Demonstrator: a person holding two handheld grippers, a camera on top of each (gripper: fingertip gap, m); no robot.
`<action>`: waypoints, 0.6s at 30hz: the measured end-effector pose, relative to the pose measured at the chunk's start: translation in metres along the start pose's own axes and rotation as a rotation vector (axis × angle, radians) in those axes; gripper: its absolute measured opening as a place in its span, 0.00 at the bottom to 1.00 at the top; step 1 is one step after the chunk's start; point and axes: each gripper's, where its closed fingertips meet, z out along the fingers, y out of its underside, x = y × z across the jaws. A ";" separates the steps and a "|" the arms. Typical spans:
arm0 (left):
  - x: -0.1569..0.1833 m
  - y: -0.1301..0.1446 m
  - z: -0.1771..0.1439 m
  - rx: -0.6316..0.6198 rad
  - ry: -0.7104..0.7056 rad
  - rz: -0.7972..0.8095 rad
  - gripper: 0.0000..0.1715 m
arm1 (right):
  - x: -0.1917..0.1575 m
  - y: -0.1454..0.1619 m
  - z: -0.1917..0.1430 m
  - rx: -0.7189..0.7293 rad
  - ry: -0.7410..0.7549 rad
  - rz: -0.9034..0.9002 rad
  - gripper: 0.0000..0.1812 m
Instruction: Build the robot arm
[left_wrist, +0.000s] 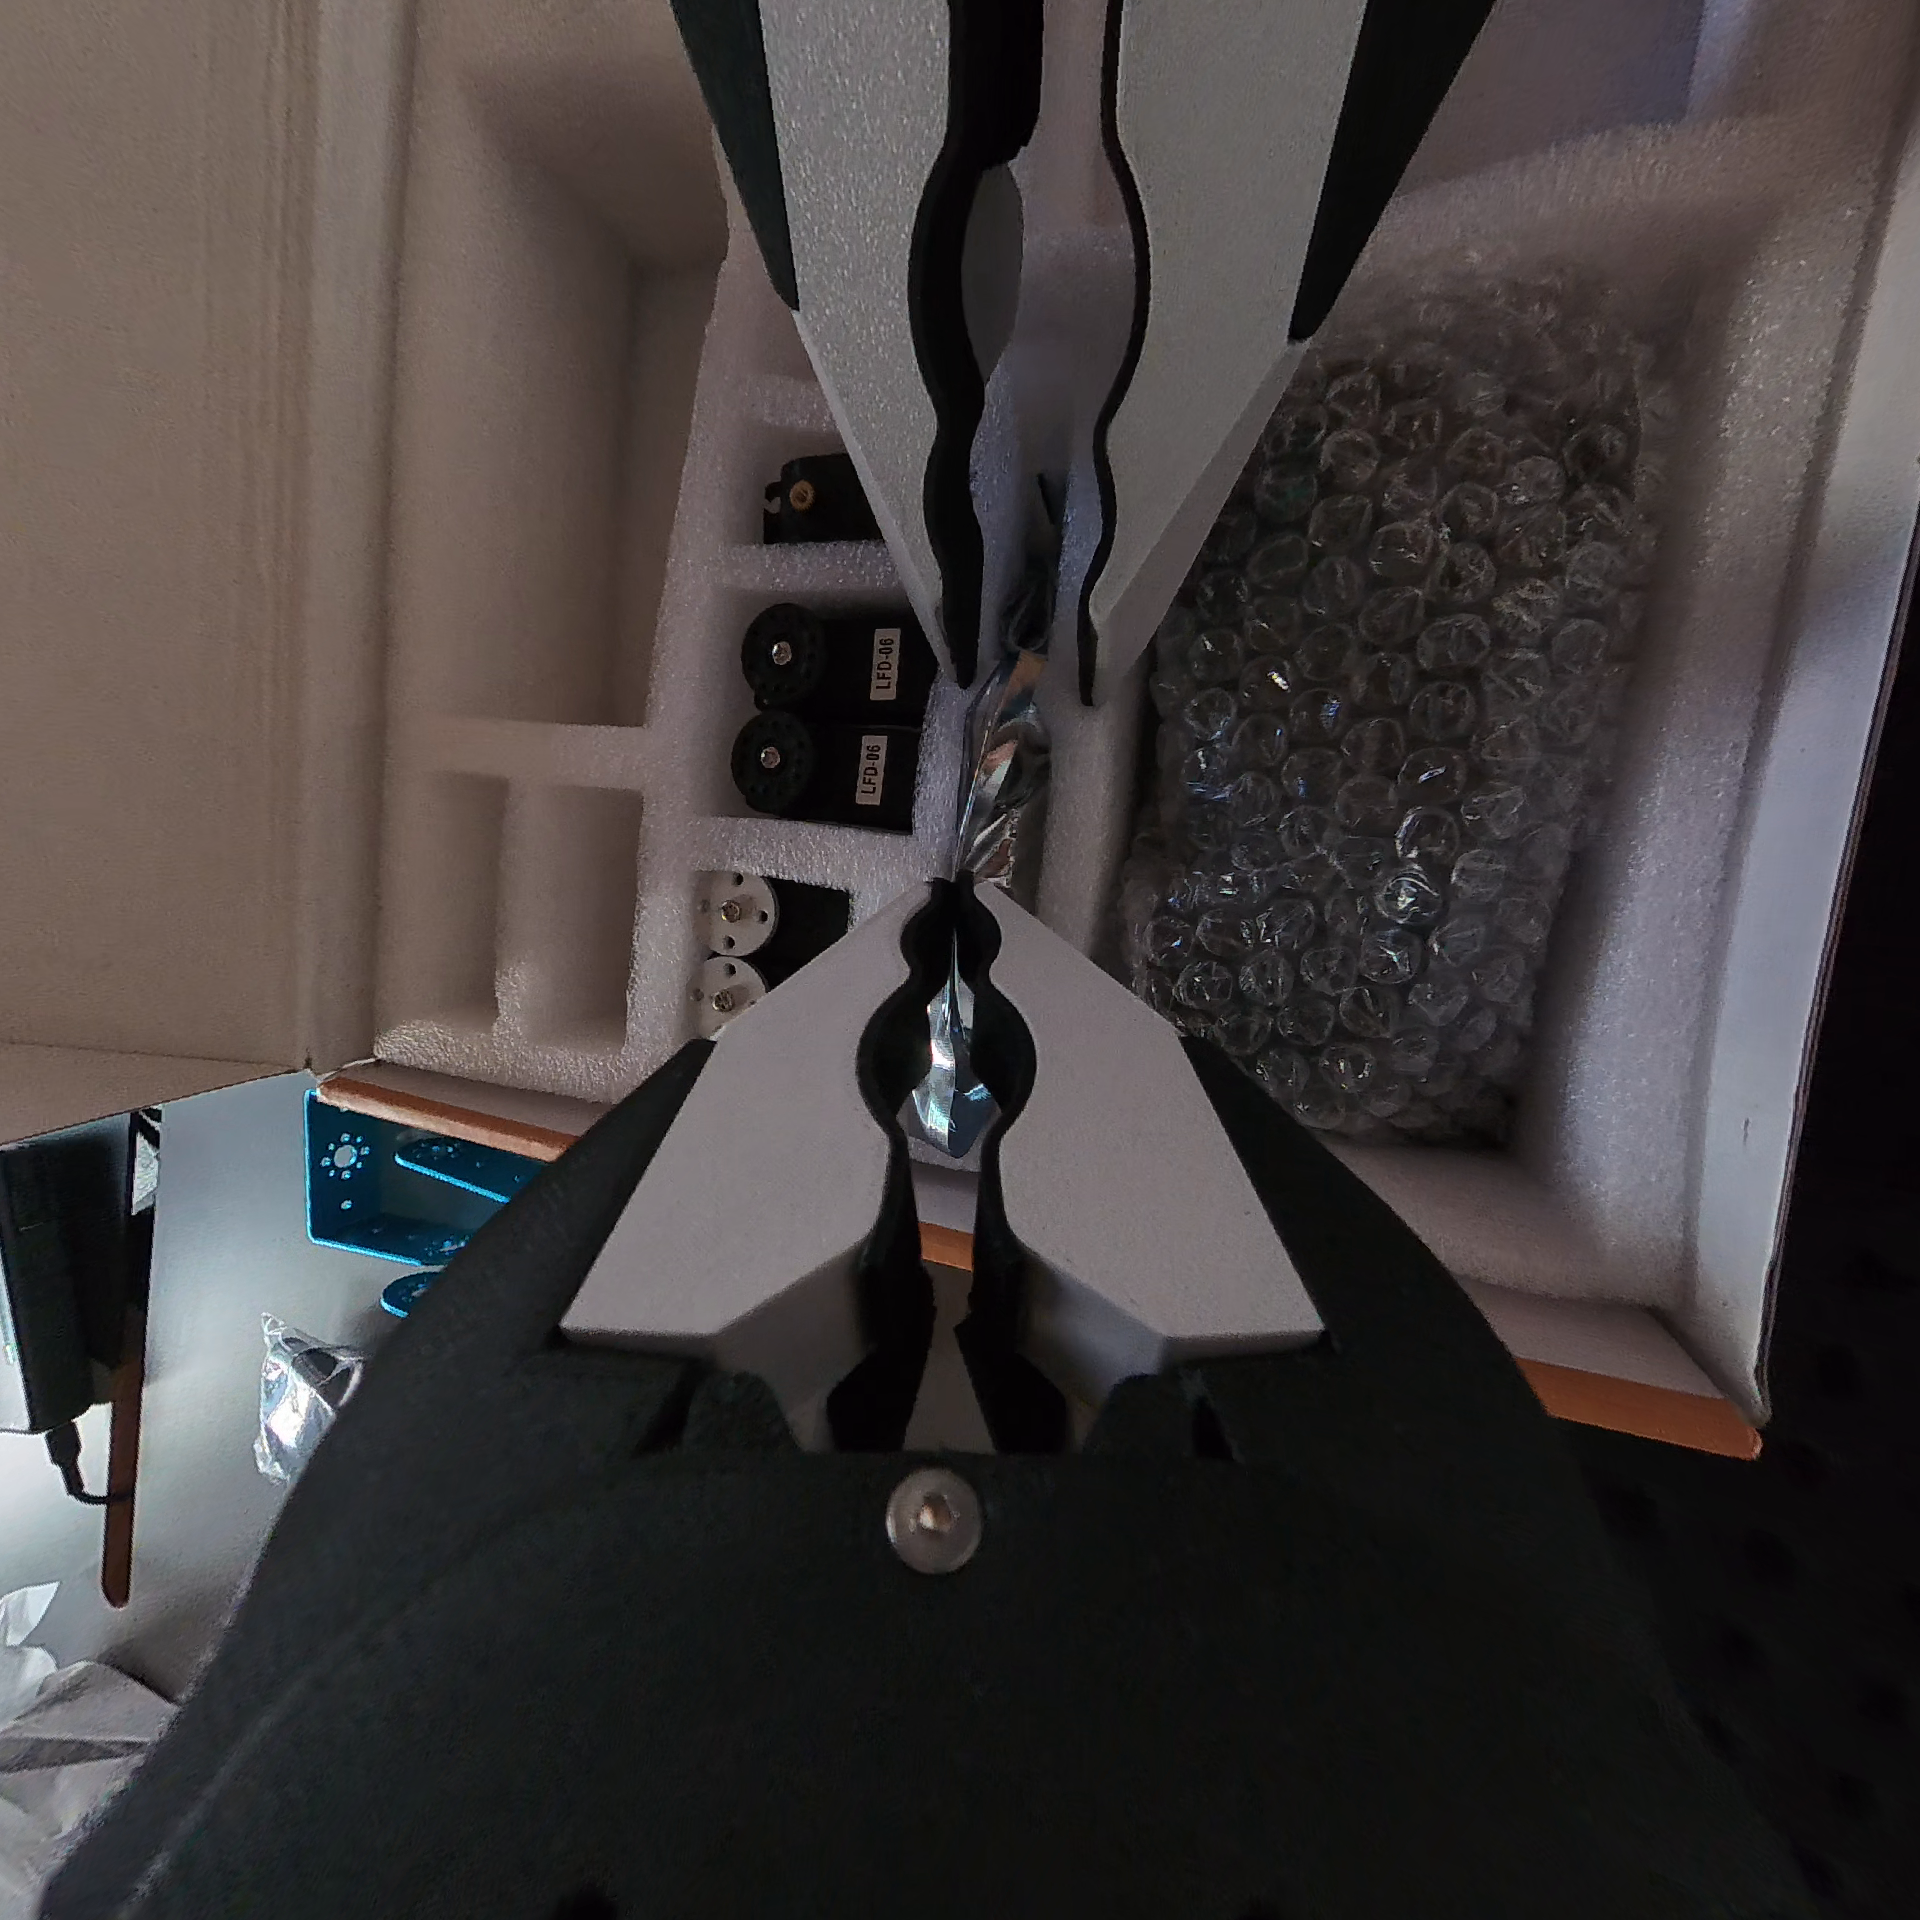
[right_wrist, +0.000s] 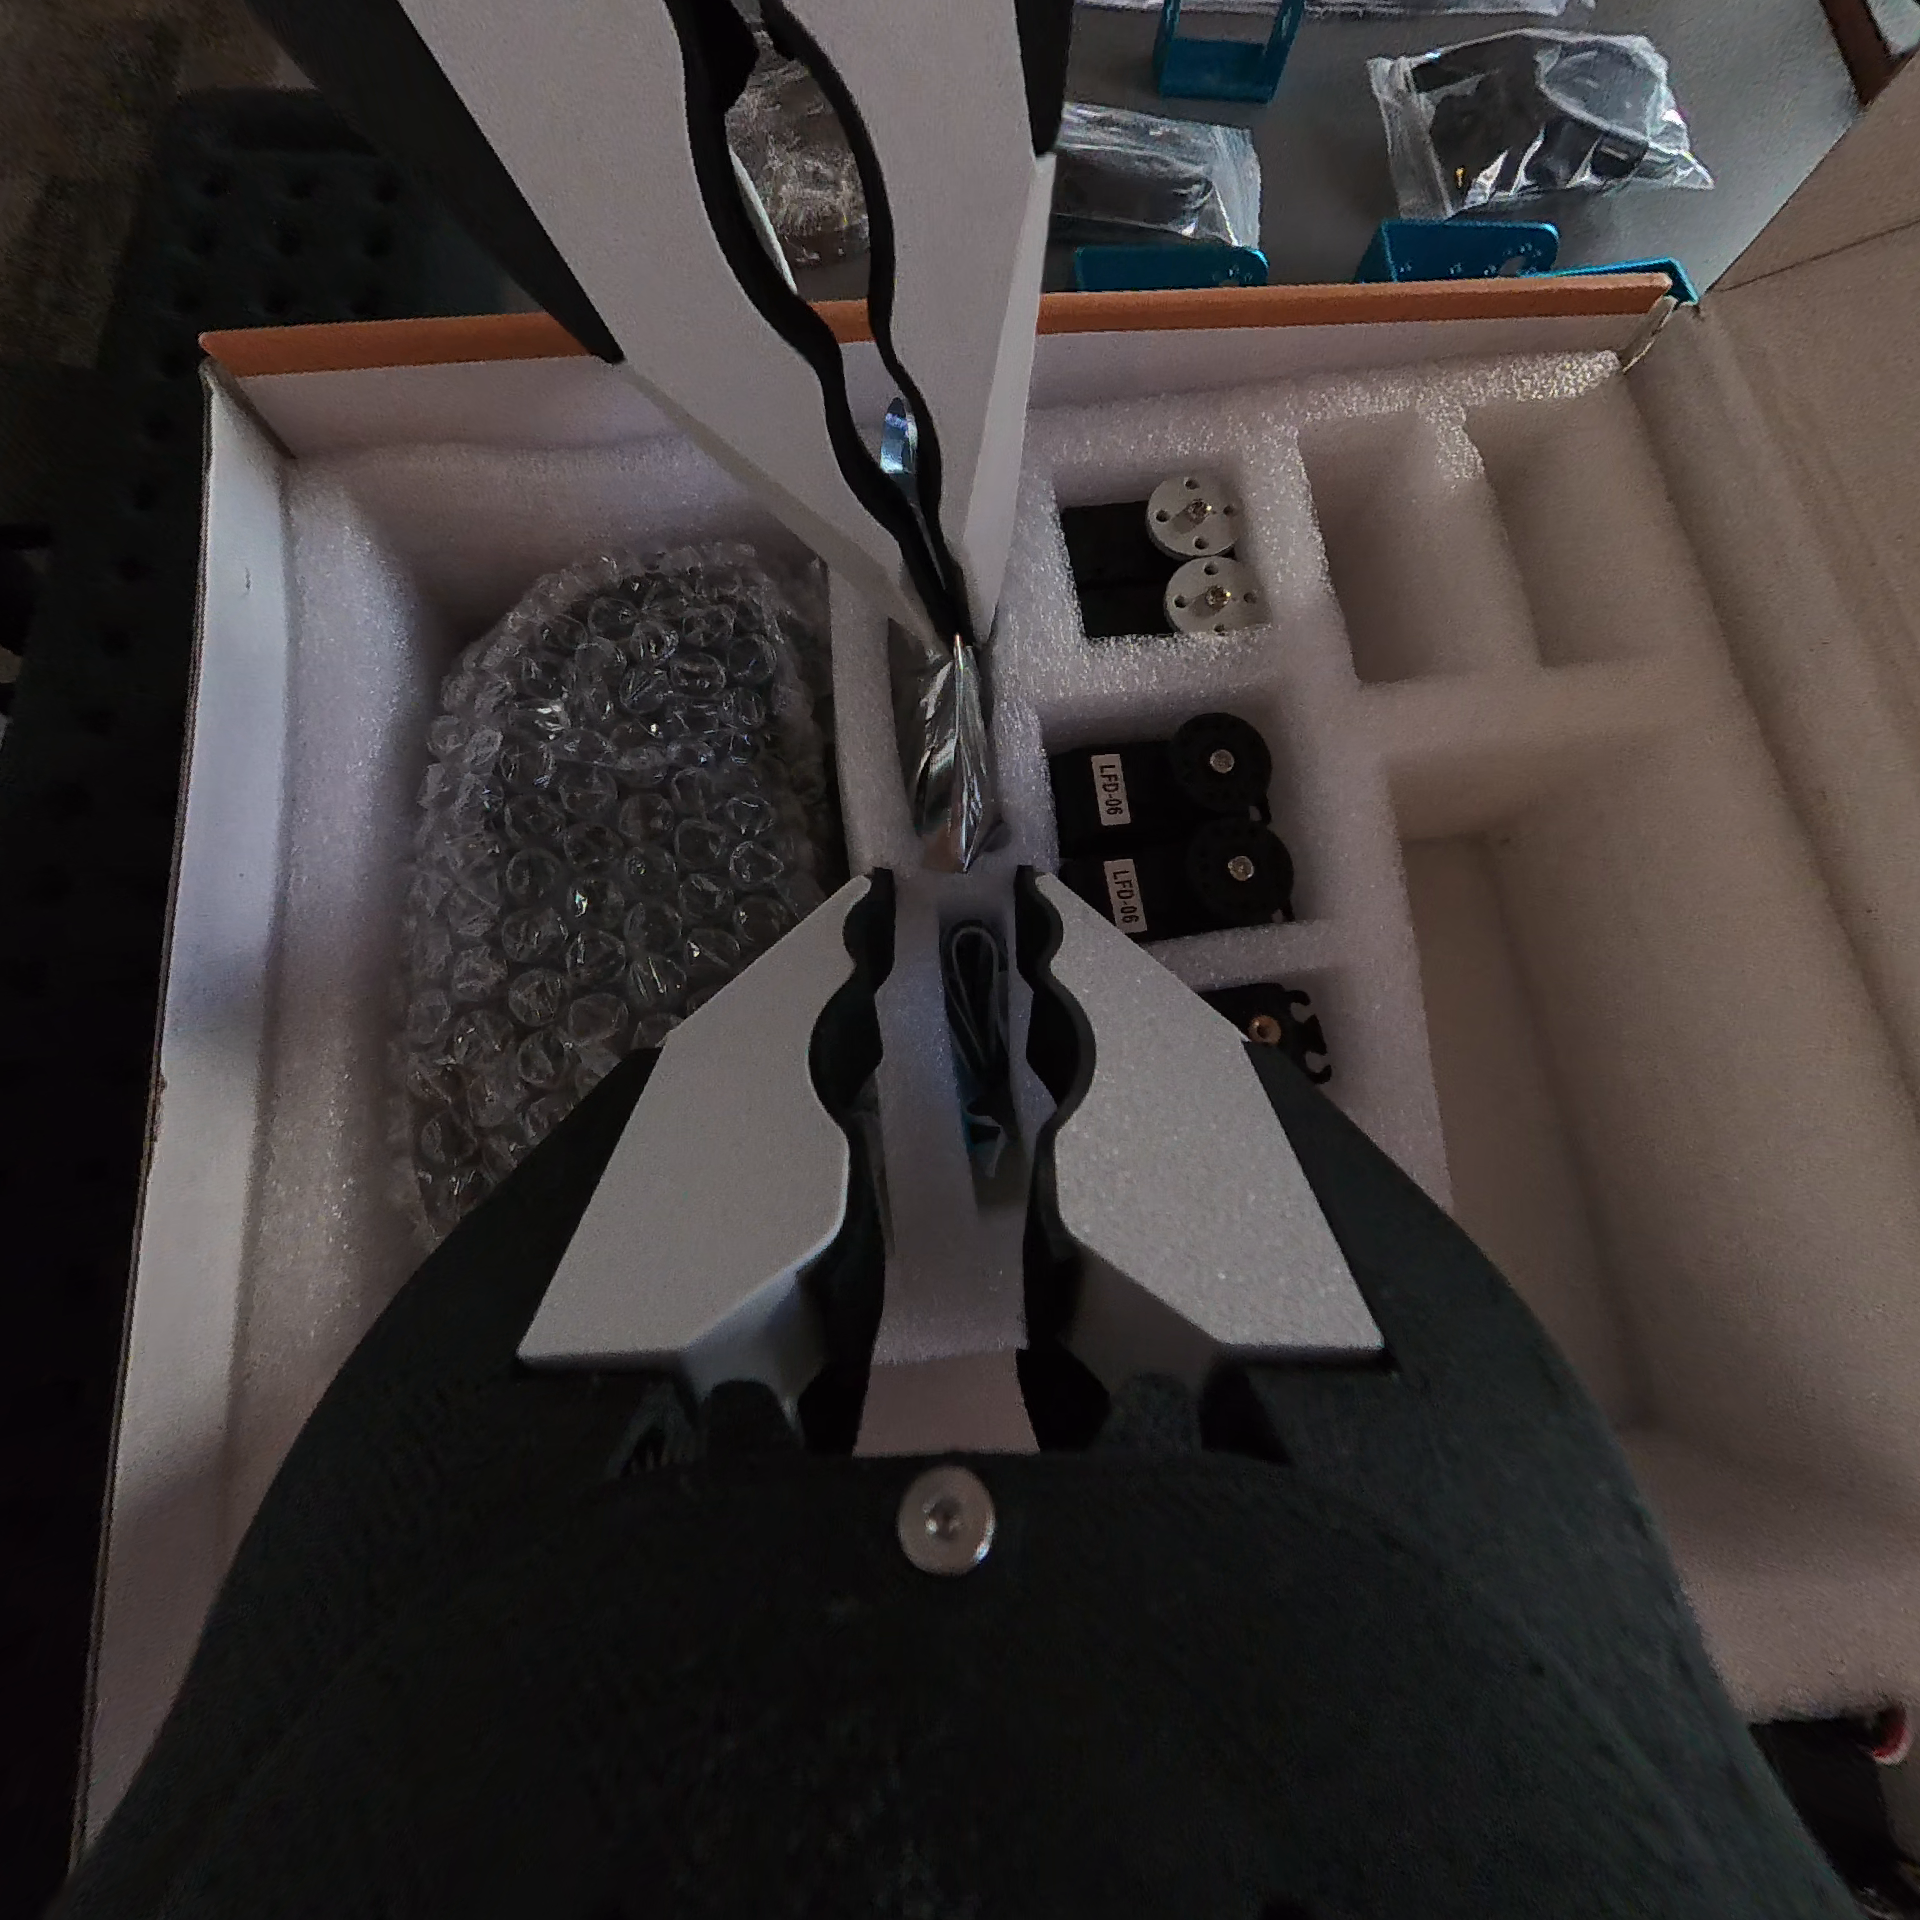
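Observation:
A shiny silver plastic bag (left_wrist: 997, 748) sits in a narrow slot of a white foam insert (left_wrist: 1704, 935) inside an open cardboard box. My left gripper (left_wrist: 956, 891) is shut on one end of the bag. In the right wrist view it reaches in from the top (right_wrist: 961, 639), pinching the bag (right_wrist: 951, 774). My right gripper (right_wrist: 956, 883) is open and hovers over the same slot at the bag's other end, with a black cable (right_wrist: 977, 997) showing between its fingers. In the left wrist view it comes in from the top (left_wrist: 1023, 681), jaws apart.
A bubble-wrapped bundle (right_wrist: 613, 831) fills the large foam compartment (right_wrist: 343, 727). Black servo motors (right_wrist: 1174, 831) sit in small pockets beside the slot. Several empty pockets (right_wrist: 1558, 644) lie beyond. Blue metal brackets (right_wrist: 1226, 52) and bagged parts (right_wrist: 1538, 125) lie outside the box rim (right_wrist: 416, 343). It is some 11 centimeters from my right tips to the white foam insert (left_wrist: 1704, 935). It is also in sight in the right wrist view (right_wrist: 285, 743).

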 end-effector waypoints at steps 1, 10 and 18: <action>0.000 0.000 -0.001 -0.002 0.001 -0.001 0.00 | 0.000 0.000 0.000 0.002 0.000 -0.003 0.13; -0.002 0.004 -0.006 -0.013 0.058 -0.040 0.00 | 0.000 -0.004 0.004 0.025 0.014 -0.019 0.13; -0.004 0.007 -0.003 0.002 0.091 -0.035 0.00 | 0.001 -0.008 0.008 0.033 0.025 -0.016 0.13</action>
